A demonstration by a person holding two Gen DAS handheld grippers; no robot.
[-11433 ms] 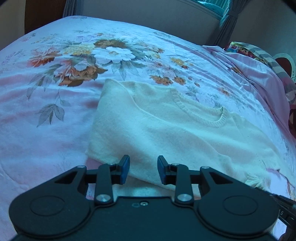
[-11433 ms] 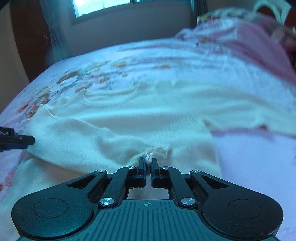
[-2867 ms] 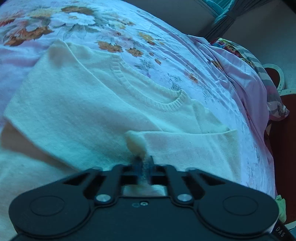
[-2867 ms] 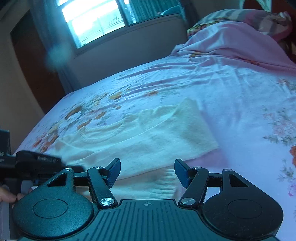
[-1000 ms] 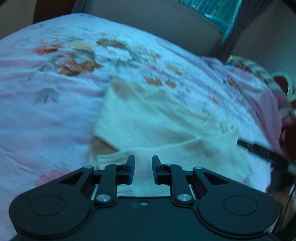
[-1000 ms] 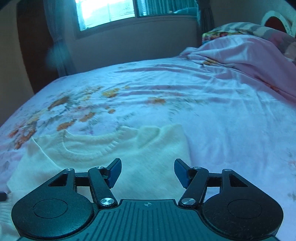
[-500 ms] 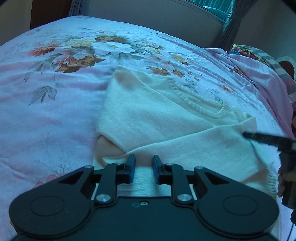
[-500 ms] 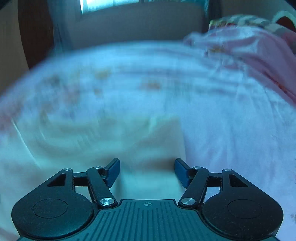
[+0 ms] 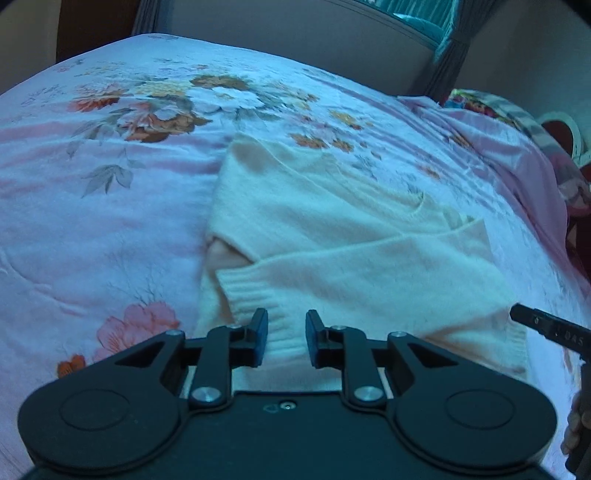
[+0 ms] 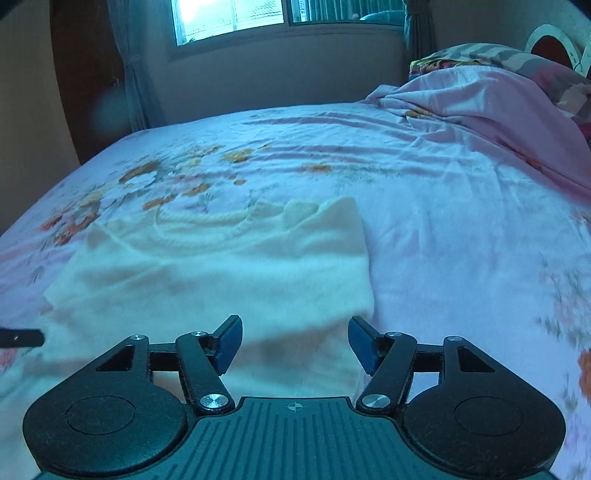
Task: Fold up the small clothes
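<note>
Left wrist view: the left claw (image 9: 282,338) hangs low over the near edge of a cream sweater (image 9: 332,229), its blue pads set a narrow gap apart and having just been easing wider; nothing is pinched between them, though the knit shows through the gap below. Just beyond the fingertips lies the ribbed cuff (image 9: 251,295) of a sleeve that is folded across the sweater's body from the right. Past that, the ribbed neckline is blurred but can be made out toward the far side. The sweater lies flat on a bed (image 9: 92,221) covered with a pink floral sheet. At the right edge of this view the tip of the right claw (image 9: 546,325) pokes in beside the sweater's hem corner, with fingers (image 9: 572,424) of the person's hand below it.

Right wrist view: the right claw (image 10: 295,341) stands wide with nothing between its pads, hovering over the sweater's (image 10: 221,273) near right part. The folded right edge runs straight away from the claw, and the neckline (image 10: 207,225) curves beyond. A dark tip of the left claw (image 10: 20,338) enters at the left edge. Farther off, a rumpled pink blanket (image 10: 480,99) is heaped on the bed's right side, and a window (image 10: 229,18) with curtains sits in the far wall.
</note>
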